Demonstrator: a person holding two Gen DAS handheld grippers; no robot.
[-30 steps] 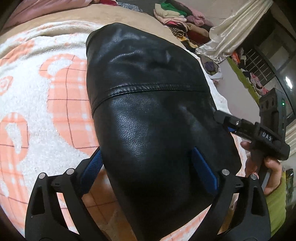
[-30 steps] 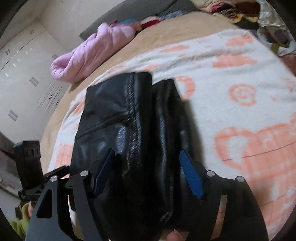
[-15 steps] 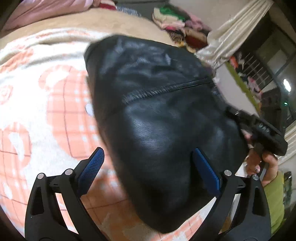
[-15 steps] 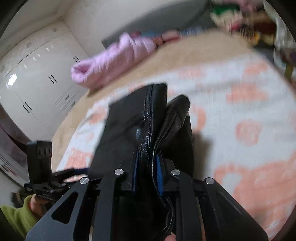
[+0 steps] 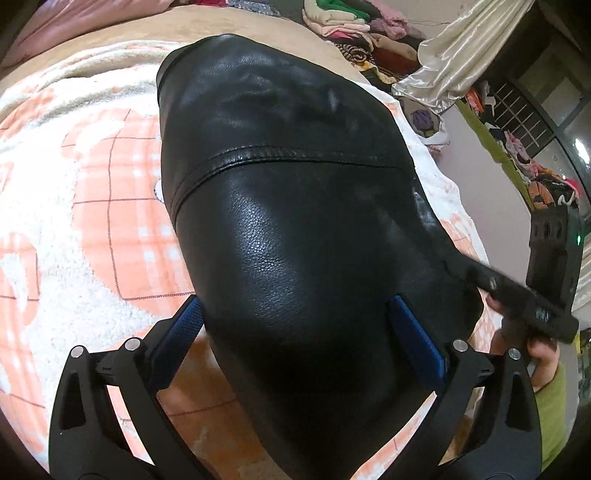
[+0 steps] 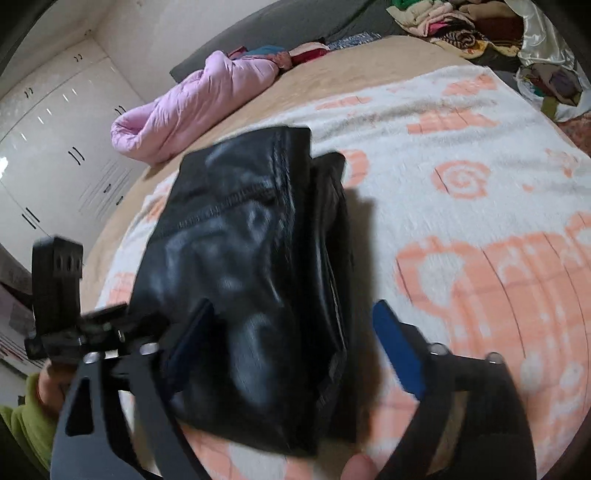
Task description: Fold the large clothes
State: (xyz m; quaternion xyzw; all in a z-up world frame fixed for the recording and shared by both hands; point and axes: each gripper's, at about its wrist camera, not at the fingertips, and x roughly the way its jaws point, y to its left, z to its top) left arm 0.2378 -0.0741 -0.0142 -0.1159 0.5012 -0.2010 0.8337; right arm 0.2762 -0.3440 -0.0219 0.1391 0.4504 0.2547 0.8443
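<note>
A black leather jacket point(image 5: 295, 221), folded into a thick bundle, lies on a white and orange blanket point(image 5: 92, 206) on the bed. My left gripper point(image 5: 299, 343) hovers over its near end. Its jaws are opening wide, with the leather between the blue pads point(image 5: 181, 339) but not pressed. In the right wrist view the jacket point(image 6: 240, 277) shows its stacked folded edges. My right gripper point(image 6: 295, 343) stands at its near end, jaws opening, the bundle between them and free of the pads point(image 6: 399, 350). A hand in a green sleeve point(image 5: 546, 398) holds the right gripper.
A pink padded garment point(image 6: 192, 110) lies at the far side of the bed. Piled clothes point(image 5: 351, 22) and a cream curtain point(image 5: 454, 62) stand beyond the bed. White wardrobe doors point(image 6: 55, 147) line the wall. The bed's edge runs close on the right of the left wrist view.
The right gripper clamped shut on the jacket's folded edge half a second ago and has since let go and spread wide. The jacket shifted, then settled back. The left gripper stayed open.
</note>
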